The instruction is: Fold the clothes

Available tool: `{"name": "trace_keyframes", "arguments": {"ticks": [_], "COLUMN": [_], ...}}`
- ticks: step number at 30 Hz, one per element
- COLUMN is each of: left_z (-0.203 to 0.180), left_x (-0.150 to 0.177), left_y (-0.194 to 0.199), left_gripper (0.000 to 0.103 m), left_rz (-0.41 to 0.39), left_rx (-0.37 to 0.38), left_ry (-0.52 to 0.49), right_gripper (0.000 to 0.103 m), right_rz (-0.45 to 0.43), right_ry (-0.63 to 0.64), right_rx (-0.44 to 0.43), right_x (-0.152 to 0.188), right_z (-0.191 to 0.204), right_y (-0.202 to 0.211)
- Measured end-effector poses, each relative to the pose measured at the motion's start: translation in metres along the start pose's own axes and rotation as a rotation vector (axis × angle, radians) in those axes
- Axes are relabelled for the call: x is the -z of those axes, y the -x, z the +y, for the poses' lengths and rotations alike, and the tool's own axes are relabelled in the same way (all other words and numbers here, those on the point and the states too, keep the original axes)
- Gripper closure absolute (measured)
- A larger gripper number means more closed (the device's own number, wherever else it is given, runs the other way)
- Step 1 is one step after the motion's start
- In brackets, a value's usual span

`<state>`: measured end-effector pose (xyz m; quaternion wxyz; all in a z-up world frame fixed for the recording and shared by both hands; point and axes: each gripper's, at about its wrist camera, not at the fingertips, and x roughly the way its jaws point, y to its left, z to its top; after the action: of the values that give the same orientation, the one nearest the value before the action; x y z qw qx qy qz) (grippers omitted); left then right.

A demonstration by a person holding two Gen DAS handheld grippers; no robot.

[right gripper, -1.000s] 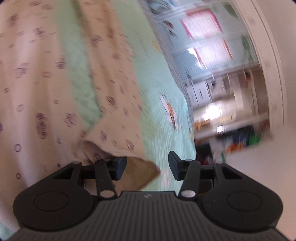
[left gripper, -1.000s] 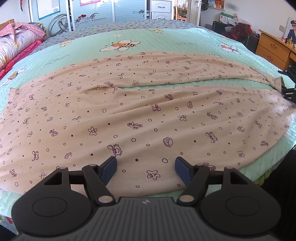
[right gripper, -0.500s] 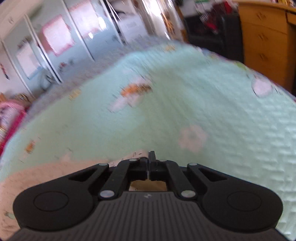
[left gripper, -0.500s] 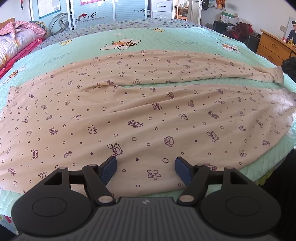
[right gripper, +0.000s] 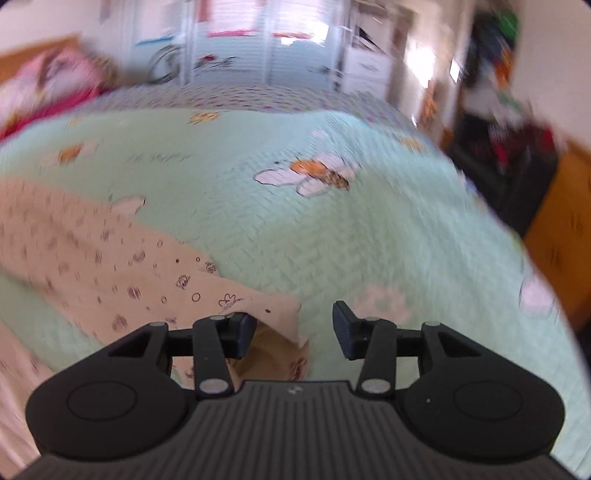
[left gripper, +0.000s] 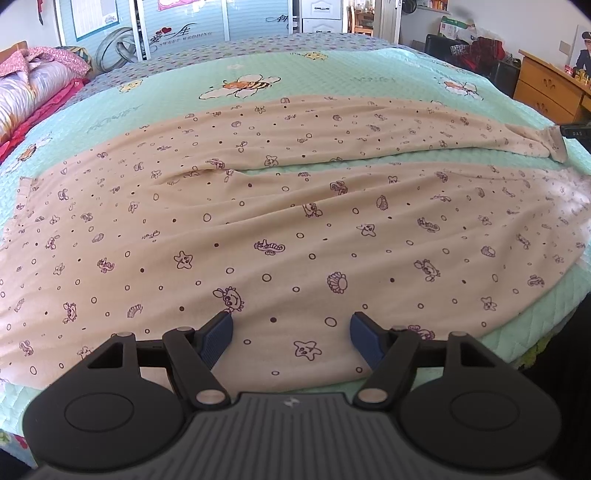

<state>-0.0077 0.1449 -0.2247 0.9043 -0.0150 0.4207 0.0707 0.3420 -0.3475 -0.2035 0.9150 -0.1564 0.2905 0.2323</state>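
Observation:
Peach pyjama trousers (left gripper: 295,229) with small purple prints lie spread flat across the green bedspread (left gripper: 332,85), legs running to the right. My left gripper (left gripper: 291,332) hovers open over the near leg by the bed's front edge, with nothing between its fingers. The far leg ends in a cuff (left gripper: 554,142) at the right. In the right wrist view that cuff (right gripper: 273,314) lies between the jaws of my right gripper (right gripper: 293,328), close to the left finger (right gripper: 243,332). The jaws are opening and the pads do not press on the cloth.
Pink bedding (left gripper: 33,85) is piled at the bed's left end. A wooden dresser (left gripper: 546,88) stands at the right, with a dark heap of clothes (left gripper: 476,51) behind it. Wardrobe doors (left gripper: 184,29) close off the back. The bed's front edge runs just under my left gripper.
My right gripper shut on the far leg's cuff, drew the leg out straighter to the right, and now stands apart again. My left gripper stayed open in place.

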Motion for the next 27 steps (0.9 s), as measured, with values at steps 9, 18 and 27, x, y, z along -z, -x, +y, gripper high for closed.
{"name": "trace_keyframes", "arguments": {"ticks": [9, 18, 27], "left_z": [-0.002, -0.001, -0.001], "left_x": [-0.002, -0.001, -0.002], "left_y": [-0.001, -0.002, -0.001], "left_gripper": [0.029, 0.028, 0.028], "left_rz": [0.006, 0.004, 0.003], "left_rx": [-0.011, -0.008, -0.007], "left_ry": [-0.008, -0.007, 0.001], "right_gripper": [0.102, 0.064, 0.052], "right_rz": [-0.082, -0.023, 0.020], "right_ry": [-0.419, -0.902, -0.835], "right_rx": [0.063, -0.044, 0.080], "right_x": [-0.010, 0.038, 0.012], "right_z": [-0.058, -0.089, -0.086], "right_y": [-0.008, -0.022, -0.017]}}
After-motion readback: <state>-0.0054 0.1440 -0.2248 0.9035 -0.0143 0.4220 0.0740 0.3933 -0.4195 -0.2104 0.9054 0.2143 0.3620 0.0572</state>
